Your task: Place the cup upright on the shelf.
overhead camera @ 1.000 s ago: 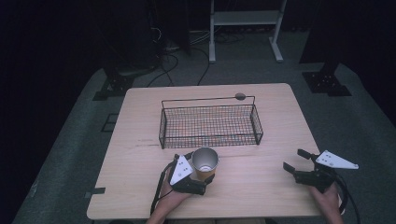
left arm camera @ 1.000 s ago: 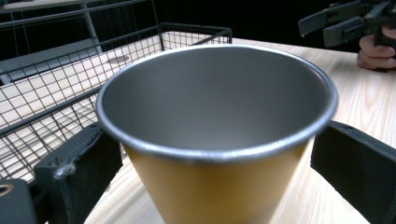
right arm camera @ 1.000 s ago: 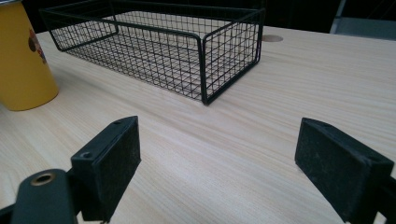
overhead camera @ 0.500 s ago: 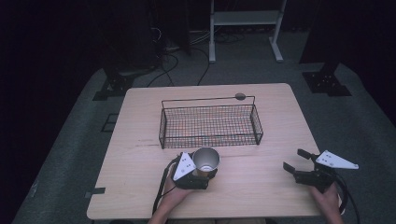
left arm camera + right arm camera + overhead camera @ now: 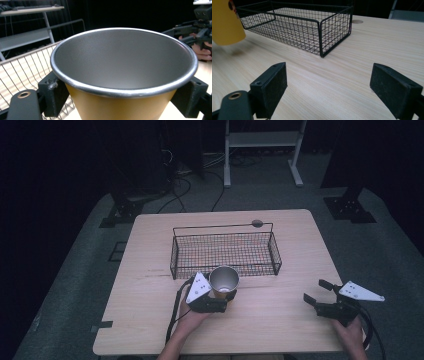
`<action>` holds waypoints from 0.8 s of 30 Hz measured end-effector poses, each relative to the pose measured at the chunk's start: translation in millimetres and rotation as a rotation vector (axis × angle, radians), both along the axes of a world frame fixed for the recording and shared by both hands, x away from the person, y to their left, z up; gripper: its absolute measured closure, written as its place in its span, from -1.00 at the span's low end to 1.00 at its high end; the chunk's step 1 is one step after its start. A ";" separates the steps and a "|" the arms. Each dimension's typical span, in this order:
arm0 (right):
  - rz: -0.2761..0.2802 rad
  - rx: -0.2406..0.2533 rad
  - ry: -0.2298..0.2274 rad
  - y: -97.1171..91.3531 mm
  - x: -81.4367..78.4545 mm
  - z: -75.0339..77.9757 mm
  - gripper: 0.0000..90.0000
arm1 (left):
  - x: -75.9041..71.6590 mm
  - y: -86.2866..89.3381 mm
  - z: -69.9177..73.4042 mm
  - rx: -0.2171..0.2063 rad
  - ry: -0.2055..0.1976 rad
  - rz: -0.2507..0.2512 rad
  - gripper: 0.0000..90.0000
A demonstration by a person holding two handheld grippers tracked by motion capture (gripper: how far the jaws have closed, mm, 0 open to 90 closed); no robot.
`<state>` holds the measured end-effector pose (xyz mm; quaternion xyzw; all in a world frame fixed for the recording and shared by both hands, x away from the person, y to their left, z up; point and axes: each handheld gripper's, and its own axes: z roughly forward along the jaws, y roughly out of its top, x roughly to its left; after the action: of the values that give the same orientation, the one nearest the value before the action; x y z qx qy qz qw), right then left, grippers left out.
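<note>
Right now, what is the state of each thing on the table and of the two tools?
Cup: upright, lifted off the table, nothing visible inside, clamped by the left tool.
Wire basket: standing on the table, empty.
Left tool: shut on the cup.
Right tool: open, empty, low over the table.

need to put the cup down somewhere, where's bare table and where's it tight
Bare wood lies left of the wire basket out to the table edge, along the far strip behind the basket, and across the front between the left tongs holding the cup and the open right tongs. It is tight at the basket's near wall, where the cup hangs.
</note>
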<state>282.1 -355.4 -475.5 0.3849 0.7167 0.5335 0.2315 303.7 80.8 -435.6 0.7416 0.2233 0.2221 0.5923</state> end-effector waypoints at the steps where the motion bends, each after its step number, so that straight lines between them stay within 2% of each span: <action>1: 0.000 -0.001 0.000 0.2 0.0 0.0 -0.71 | 1.6 -0.4 2.5 -0.004 -0.001 0.001 -0.69; 4: -0.001 0.004 0.000 0.0 0.0 0.0 -0.71 | 5.4 -1.0 10.3 -0.018 -0.010 0.001 -0.69; 13: -0.001 0.005 -0.001 -0.1 0.0 0.1 -0.71 | 15.0 -4.4 31.3 -0.013 -0.038 -0.008 -0.68; 18: 0.000 0.003 -0.002 0.1 0.0 0.1 -0.71 | 20.6 -7.3 37.2 -0.011 -0.032 -0.028 -0.68; 24: 0.001 0.005 -0.005 -0.2 -0.2 0.1 -0.71 | 28.0 -7.0 42.9 -0.013 -0.037 -0.021 -0.68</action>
<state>281.8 -355.7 -475.3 0.3836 0.7150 0.5363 0.2322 331.7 73.8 -392.7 0.7358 0.2057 0.2282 0.6035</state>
